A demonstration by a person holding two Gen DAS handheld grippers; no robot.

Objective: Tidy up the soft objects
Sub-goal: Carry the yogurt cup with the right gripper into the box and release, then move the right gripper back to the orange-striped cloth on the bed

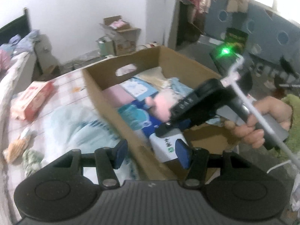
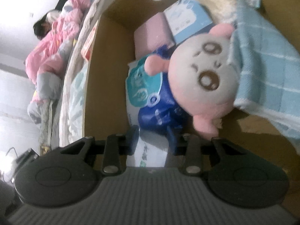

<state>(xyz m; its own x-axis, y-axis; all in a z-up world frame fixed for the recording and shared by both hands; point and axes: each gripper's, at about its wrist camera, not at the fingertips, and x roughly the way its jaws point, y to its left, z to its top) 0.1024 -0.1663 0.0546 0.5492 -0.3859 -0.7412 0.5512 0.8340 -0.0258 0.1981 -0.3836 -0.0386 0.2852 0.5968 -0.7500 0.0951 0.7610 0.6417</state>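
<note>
An open cardboard box sits on the bed and holds several soft things. A pink plush toy with a white face lies in the box on a blue wipes pack, next to a light blue checked towel. My right gripper is open and empty, tilted sideways just short of the plush; it also shows in the left wrist view, reaching into the box beside the plush. My left gripper is open and empty, straddling the box's near wall.
On the checked bedsheet left of the box lie a red-and-white pack, a pale blue plastic pack and small soft items. The box also holds a pink pack, a light blue tissue pack and a white carton. Boxes stand by the far wall.
</note>
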